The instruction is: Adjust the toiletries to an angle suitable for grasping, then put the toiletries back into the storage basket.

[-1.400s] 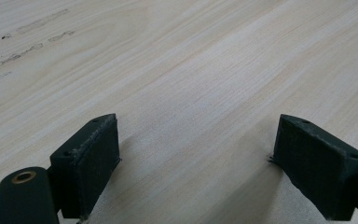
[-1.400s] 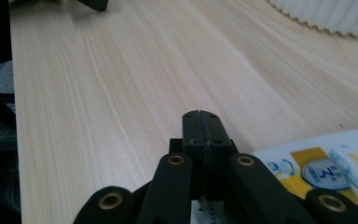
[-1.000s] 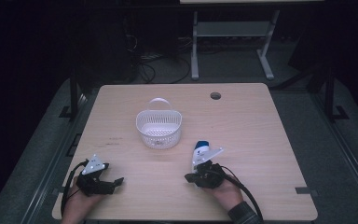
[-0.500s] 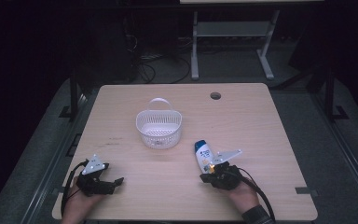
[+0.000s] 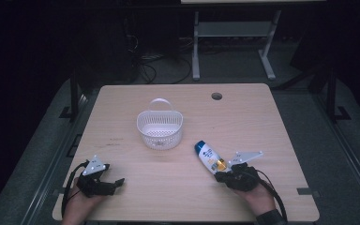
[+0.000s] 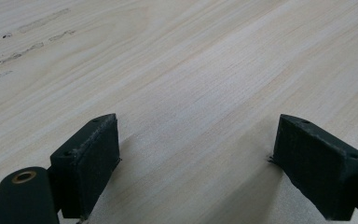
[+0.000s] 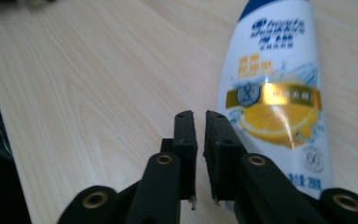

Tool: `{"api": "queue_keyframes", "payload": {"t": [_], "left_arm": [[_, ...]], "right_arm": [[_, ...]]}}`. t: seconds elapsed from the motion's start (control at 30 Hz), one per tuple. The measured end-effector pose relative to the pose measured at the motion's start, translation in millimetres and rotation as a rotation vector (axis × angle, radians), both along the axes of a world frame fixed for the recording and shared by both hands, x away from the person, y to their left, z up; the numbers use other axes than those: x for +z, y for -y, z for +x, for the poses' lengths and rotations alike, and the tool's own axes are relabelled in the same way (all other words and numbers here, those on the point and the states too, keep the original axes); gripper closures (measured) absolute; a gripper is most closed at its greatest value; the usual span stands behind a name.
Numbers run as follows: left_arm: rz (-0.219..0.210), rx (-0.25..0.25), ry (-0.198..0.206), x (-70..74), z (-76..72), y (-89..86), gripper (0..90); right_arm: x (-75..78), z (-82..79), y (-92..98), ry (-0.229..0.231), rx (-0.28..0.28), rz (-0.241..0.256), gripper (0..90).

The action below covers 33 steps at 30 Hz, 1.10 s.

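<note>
1. A shampoo bottle [image 5: 209, 158] lies flat on a light wooden table [image 5: 243, 117], toward the person's right and near the front edge. It is white with a blue cap end pointing away from the person and toward the table's middle. Its label carries a yellow lemon picture and a gold band — seen clearly in the right gripper view [image 7: 276, 93].

2. The right gripper [image 5: 221, 176] sits at the near end of the bottle, held in the person's right hand [image 5: 257, 194]. In the right gripper view its two black jaws are almost together, with only a thin slit between them and nothing gripped. The bottle lies just beside the jaws, on their right in that view; whether it touches them cannot be told.

3. A white plastic basket [image 5: 160, 127] with slotted walls and an upright handle stands near the middle of the table, just beyond the bottle and to its left. It looks empty.

4. The left gripper [image 5: 117, 182] rests on the table near the front left corner, well apart from the bottle and the basket. Its jaws stand wide apart over bare wood, holding nothing — the left gripper view shows both black pads [image 6: 93, 158] low against the tabletop.

5. A small round hole [image 5: 216, 96] is set in the table near its far edge. Beyond the table the room is dark, with a metal stand [image 5: 234, 42] and cables on the floor.
</note>
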<state>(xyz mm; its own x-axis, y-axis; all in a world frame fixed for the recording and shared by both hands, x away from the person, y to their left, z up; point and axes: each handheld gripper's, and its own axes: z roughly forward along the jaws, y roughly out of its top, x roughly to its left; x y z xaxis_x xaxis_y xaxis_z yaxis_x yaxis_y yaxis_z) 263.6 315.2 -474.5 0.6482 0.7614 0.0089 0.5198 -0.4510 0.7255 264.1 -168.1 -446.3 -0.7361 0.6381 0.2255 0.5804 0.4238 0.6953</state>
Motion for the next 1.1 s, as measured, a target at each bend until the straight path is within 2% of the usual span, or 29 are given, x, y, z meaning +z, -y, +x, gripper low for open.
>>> {"api": "queue_keyframes", "payload": {"t": [0.1, 0.13, 0.33, 0.53, 0.6, 0.73, 1.1], "left_arm": [[-0.001, 0.000, 0.000, 0.0, -0.7, 0.3, 13.5], [-0.005, 0.003, -0.002, -0.1, -1.8, 0.6, 13.5], [-0.004, 0.002, -0.001, -0.1, -2.1, 0.5, 13.5], [-0.004, 0.002, 0.000, -0.1, -2.1, 0.6, 13.5], [-0.004, 0.002, 0.000, -0.1, -2.1, 0.6, 13.5], [-0.003, 0.002, -0.001, -0.1, -2.1, 0.5, 13.5], [-0.004, 0.002, -0.002, 0.0, -1.7, 0.8, 13.5]], "right_arm": [[6.1, -0.1, 1.4, 0.016, 0.002, 0.023, 77.7], [9.9, 1.1, 2.3, 0.016, 0.005, 0.033, 71.8], [14.8, 6.6, 4.3, -0.002, 0.008, 0.052, 57.7], [18.3, 8.7, 6.7, 0.014, -0.010, 0.054, 53.1], [22.2, 10.0, 6.5, 0.037, -0.026, 0.043, 50.7], [26.9, 14.8, 4.5, 0.053, -0.037, 0.016, 45.8], [31.7, 33.4, -3.2, 0.051, -0.085, -0.035, 35.8]]}}
